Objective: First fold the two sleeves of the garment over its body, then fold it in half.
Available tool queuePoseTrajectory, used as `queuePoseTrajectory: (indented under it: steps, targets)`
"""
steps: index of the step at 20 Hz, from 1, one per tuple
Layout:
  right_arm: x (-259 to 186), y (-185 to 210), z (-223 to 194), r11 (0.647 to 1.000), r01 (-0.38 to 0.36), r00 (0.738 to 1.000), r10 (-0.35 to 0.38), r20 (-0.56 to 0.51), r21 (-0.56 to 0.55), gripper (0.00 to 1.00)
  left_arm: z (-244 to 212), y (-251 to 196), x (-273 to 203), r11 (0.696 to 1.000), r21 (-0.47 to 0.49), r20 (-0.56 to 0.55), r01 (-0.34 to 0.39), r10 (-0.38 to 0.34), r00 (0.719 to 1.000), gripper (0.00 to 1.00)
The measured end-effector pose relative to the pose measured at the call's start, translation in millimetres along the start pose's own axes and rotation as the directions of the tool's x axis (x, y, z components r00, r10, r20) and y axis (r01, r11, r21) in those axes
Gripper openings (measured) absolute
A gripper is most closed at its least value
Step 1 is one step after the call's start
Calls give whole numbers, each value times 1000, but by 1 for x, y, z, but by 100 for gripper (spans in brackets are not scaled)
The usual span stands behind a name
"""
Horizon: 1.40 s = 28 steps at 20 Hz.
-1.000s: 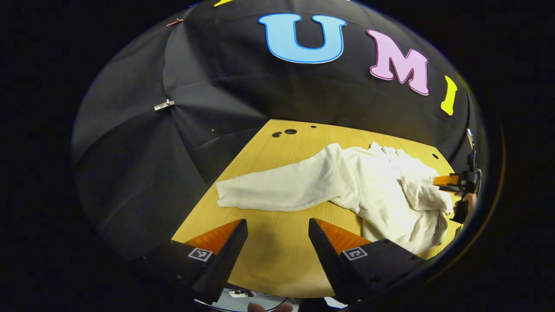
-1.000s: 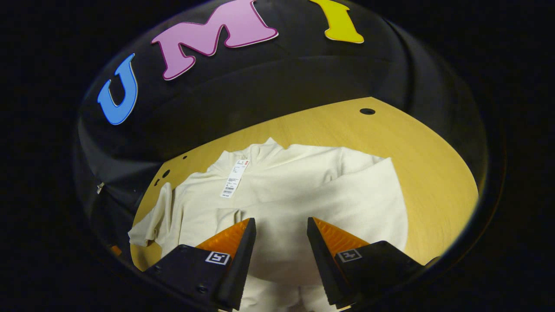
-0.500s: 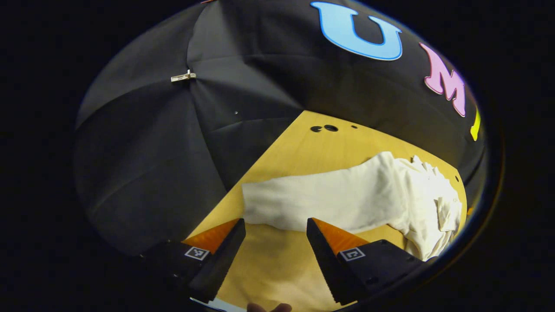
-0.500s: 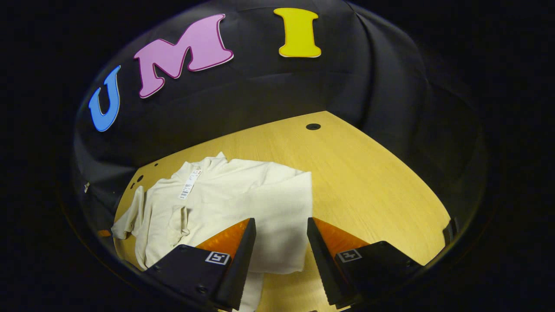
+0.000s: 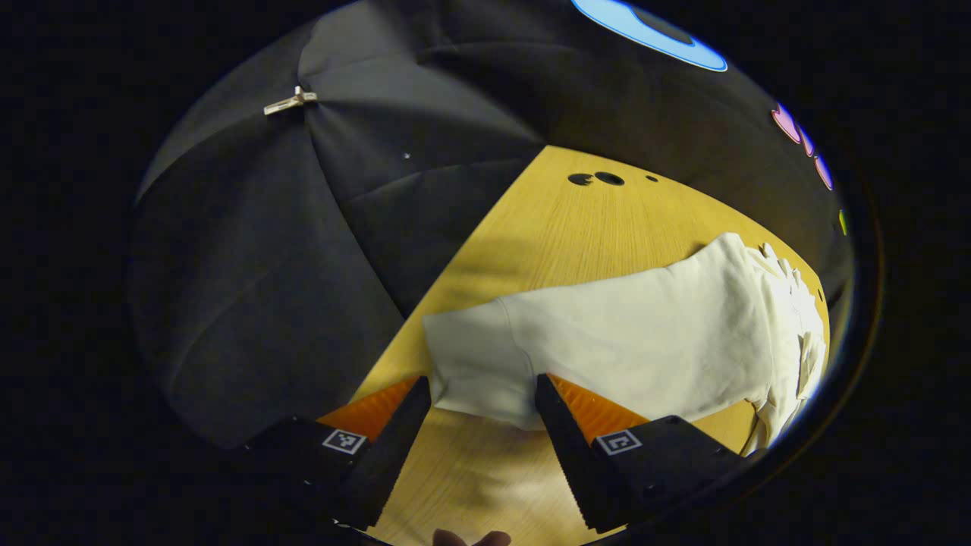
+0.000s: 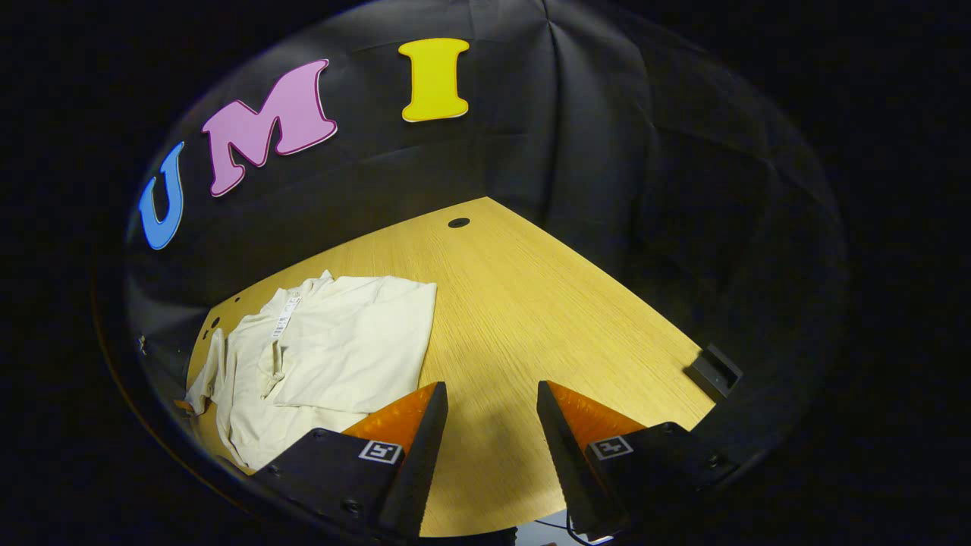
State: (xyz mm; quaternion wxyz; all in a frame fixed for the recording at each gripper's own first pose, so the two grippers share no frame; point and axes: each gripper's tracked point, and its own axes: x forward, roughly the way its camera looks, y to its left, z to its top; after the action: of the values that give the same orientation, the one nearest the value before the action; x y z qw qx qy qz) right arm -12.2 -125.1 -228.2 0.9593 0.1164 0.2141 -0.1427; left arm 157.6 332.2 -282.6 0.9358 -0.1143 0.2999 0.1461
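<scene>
Wooden bench (image 5: 546, 227) against black cloth wall. The garment's outstretched sleeve (image 5: 607, 341) lies crosswise just ahead of the left tool (image 5: 478, 398), cuff end nearest its spread, empty fingers. The right tool (image 6: 491, 402), likewise released, hovers well apart from the garment (image 6: 326, 356).

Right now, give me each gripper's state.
Left gripper: open, fingers either side of the outstretched sleeve cuff, not clamped.
Right gripper: open, empty, over bare table.
</scene>
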Motion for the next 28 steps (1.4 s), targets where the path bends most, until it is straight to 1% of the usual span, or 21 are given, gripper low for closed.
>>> queuePoseTrajectory:
  steps: [4,5,6,8,9,11,12,14,16,18,19,20,22,23,25,27,28]
  targets:
    - [-38,18,-23,999,-33,999,33,-15,34,74,0,-2,2,1000,11,-45,19,-19,999,93]
    - [-47,26,-29,998,-48,999,49,-19,46,74,-1,-5,2,999,31,-60,23,-22,998,90]
    - [-57,35,-33,996,-65,998,67,-22,57,74,0,-11,3,998,55,-69,40,-36,997,84]
    - [-72,52,-41,991,-105,994,108,-35,77,74,0,-21,3,992,97,-86,79,-70,994,59]
    - [-79,62,-46,988,-127,990,131,-51,89,74,4,-27,7,991,103,-83,89,-81,993,46]
    - [-90,82,-49,980,-174,981,181,-68,96,74,6,-27,3,992,105,-78,65,-57,995,23]
    - [-92,90,-47,977,-197,976,203,-72,86,74,5,-29,1,992,110,-81,53,-45,996,16]
    - [-96,107,-43,970,-236,968,240,-73,65,74,7,-40,-7,991,122,-74,58,-49,996,10]
    - [-97,119,-38,963,-266,961,269,-70,50,74,20,-60,-23,989,132,-12,73,-72,997,8]
    - [-96,129,-35,956,-292,953,294,-74,40,74,34,-86,-43,985,134,53,109,-117,992,7]
    - [-95,131,-34,953,-302,950,304,-78,34,74,41,-101,-55,982,131,78,135,-146,986,2]
    - [-93,133,-35,951,-308,947,309,-85,25,74,48,-116,-65,978,131,100,163,-177,979,7]
    - [-91,136,-35,946,-324,941,325,-97,25,74,57,-147,-84,967,132,133,218,-235,963,7]
    - [-89,137,-34,943,-330,938,332,-102,29,74,63,-169,-99,958,137,147,251,-270,951,7]
    - [-84,140,-35,937,-348,929,349,-119,29,74,69,-218,-127,934,163,172,318,-345,923,7]
    - [-78,143,-36,931,-364,922,364,-135,27,74,69,-258,-146,910,190,177,368,-401,899,7]
    - [-75,144,-36,928,-372,918,371,-142,25,69,68,-279,-154,897,206,175,390,-426,888,7]
